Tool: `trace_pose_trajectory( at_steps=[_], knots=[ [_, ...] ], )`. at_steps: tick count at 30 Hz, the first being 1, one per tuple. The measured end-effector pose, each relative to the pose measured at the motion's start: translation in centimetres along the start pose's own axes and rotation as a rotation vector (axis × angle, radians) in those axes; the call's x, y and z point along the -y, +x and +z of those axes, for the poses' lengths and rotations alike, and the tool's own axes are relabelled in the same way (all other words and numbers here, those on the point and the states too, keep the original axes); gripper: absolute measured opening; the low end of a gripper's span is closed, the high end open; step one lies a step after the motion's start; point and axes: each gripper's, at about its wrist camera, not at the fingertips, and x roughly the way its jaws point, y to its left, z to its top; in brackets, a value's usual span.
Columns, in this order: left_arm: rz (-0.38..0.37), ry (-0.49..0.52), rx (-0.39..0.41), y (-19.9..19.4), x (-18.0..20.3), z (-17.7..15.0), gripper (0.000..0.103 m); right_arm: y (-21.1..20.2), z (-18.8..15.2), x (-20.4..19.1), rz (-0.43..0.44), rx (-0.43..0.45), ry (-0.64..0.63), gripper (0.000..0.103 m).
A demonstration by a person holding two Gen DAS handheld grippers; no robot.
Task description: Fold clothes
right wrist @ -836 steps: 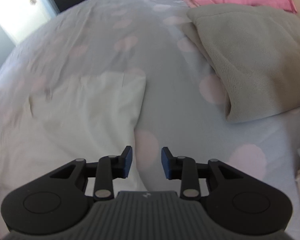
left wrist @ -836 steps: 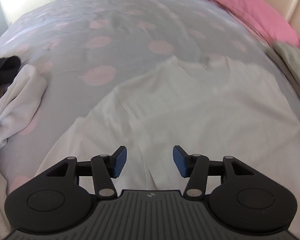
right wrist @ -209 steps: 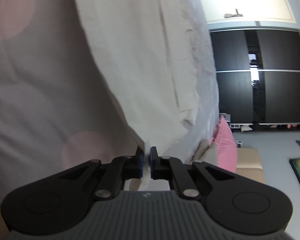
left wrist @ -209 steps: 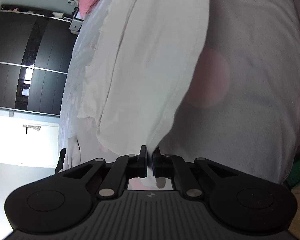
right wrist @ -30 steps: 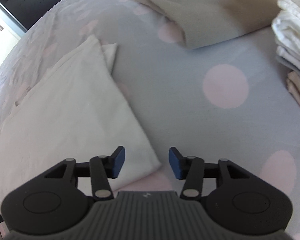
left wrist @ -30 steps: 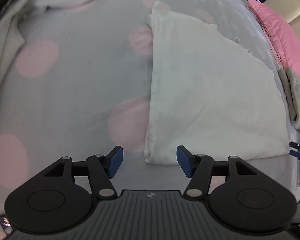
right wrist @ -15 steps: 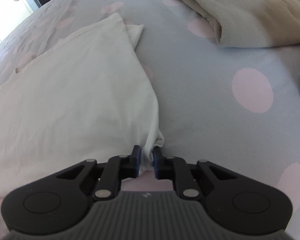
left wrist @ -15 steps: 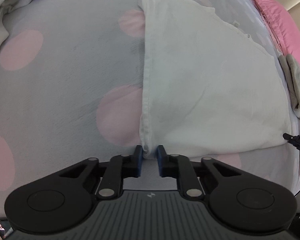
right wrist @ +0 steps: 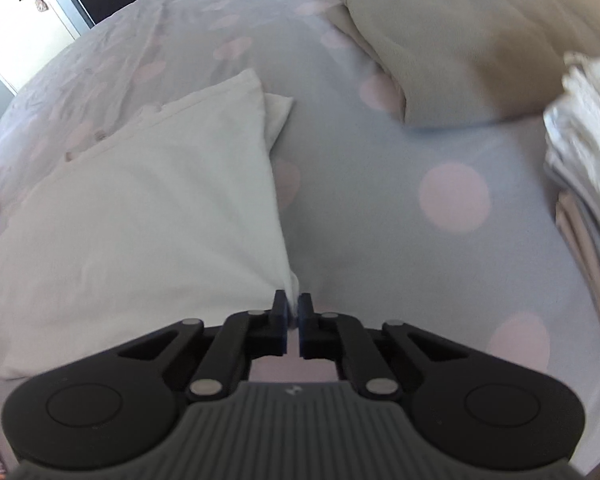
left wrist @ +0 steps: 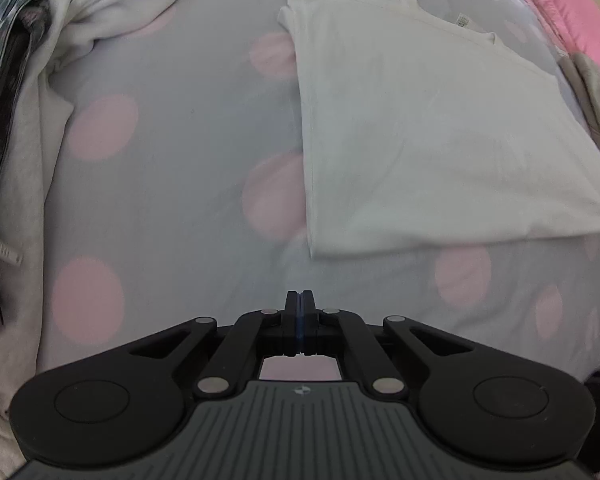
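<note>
A folded white shirt (left wrist: 420, 140) lies flat on the grey bedsheet (left wrist: 160, 200) with pink dots. My left gripper (left wrist: 300, 300) hangs a little short of the shirt's near left corner. Its jaws are closing the last bit, pads together, with nothing between them, and that corner rests on the sheet. In the right wrist view the same white shirt (right wrist: 148, 216) fills the left half. My right gripper (right wrist: 293, 304) is closing on the shirt's near right corner, which is pinched between the pads and pulled up off the bedsheet (right wrist: 380, 240).
A heap of white and dark clothes (left wrist: 28, 80) lines the left edge. A pink pillow (left wrist: 572, 8) sits at the far right. A grey-beige blanket (right wrist: 440, 48) lies beyond the shirt, and a stack of folded laundry (right wrist: 580, 140) stands at the right.
Both grippers went from open to shut at the shirt's near corners and rose. The left one came away without cloth. The right one lifted its corner.
</note>
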Motion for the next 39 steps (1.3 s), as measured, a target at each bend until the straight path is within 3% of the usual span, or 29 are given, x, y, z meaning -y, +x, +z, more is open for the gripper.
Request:
trace_pose_trajectory(
  at_steps=[5, 11, 14, 16, 19, 23, 27, 31, 33, 34, 35, 39],
  knots=[
    [-0.084, -0.087, 0.05, -0.7, -1.9, -1.7, 0.0, -0.6, -1.8, 0.2, 0.041, 0.006, -0.021, 0.006],
    [-0.159, -0.103, 0.162, -1.1, -0.1, -0.5, 0.001, 0.1, -2.0, 0.6, 0.026, -0.001, 0.016, 0.006],
    [-0.18, -0.116, 0.183, -0.4, 0.4, 0.5, 0.014, 0.3, -1.9, 0.5, 0.023, 0.002, 0.026, 0.008],
    [-0.174, -0.115, 0.186, 0.3, 0.5, 1.3, 0.018, 0.4, -1.9, 0.5, 0.016, 0.008, 0.027, 0.013],
    [-0.15, -0.12, 0.168, 1.8, 0.3, 2.1, 0.023, 0.8, -1.8, 0.8, 0.021, 0.013, 0.041, 0.051],
    [-0.132, -0.149, 0.123, 4.2, -0.8, 2.9, 0.026, 2.1, -1.4, 1.6, 0.019, -0.008, 0.071, 0.053],
    [-0.147, -0.186, 0.106, 6.1, -1.7, 3.3, 0.026, 4.1, -1.7, 2.5, 0.023, -0.057, 0.108, 0.051],
    [-0.169, -0.187, 0.104, 7.0, -1.8, 3.6, 0.024, 5.7, -2.0, 2.6, 0.055, -0.087, 0.137, 0.037],
    [-0.173, -0.179, 0.104, 6.9, -1.6, 3.8, 0.014, 6.0, -2.1, 2.2, 0.058, -0.086, 0.128, 0.032],
    [-0.169, -0.168, 0.098, 6.6, -1.4, 4.0, 0.008, 6.1, -2.0, 2.0, 0.053, -0.084, 0.118, 0.024],
    [-0.165, -0.156, 0.092, 6.3, -1.2, 4.1, 0.006, 6.1, -2.0, 1.7, 0.049, -0.082, 0.108, 0.015],
    [-0.14, -0.096, 0.088, 4.3, -0.1, 4.7, 0.005, 5.0, -1.8, 1.6, 0.051, -0.063, 0.115, 0.01]
  ],
)
